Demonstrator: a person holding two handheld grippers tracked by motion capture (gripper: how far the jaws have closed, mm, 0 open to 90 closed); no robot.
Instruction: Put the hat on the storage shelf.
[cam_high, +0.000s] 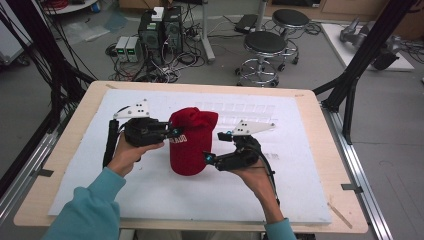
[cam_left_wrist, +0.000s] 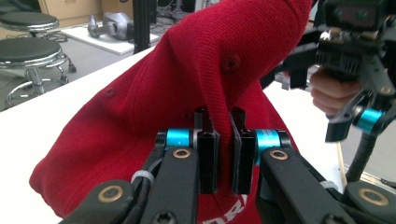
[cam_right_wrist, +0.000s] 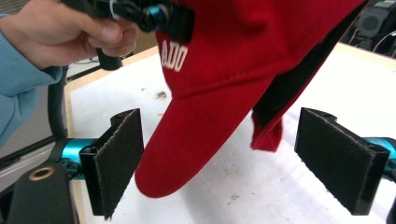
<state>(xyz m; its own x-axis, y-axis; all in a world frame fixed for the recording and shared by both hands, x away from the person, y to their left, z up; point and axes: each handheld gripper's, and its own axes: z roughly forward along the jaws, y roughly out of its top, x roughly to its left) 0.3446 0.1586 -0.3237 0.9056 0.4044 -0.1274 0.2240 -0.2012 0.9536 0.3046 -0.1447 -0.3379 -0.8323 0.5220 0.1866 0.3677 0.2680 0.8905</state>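
Left tongs pinch red cap; right tongs gape around its brim.

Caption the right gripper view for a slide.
Open right tool flanks the brim of a red cap held up by the left tool.

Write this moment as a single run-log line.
left hand-held gripper: shut on red cap | right hand-held gripper: open, brim between jaws, not gripped | cap: held above white mat

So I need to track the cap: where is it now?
High view: the red cap sits mid-table on the white mat, pinched by the left gripper, with the open right gripper beside it.
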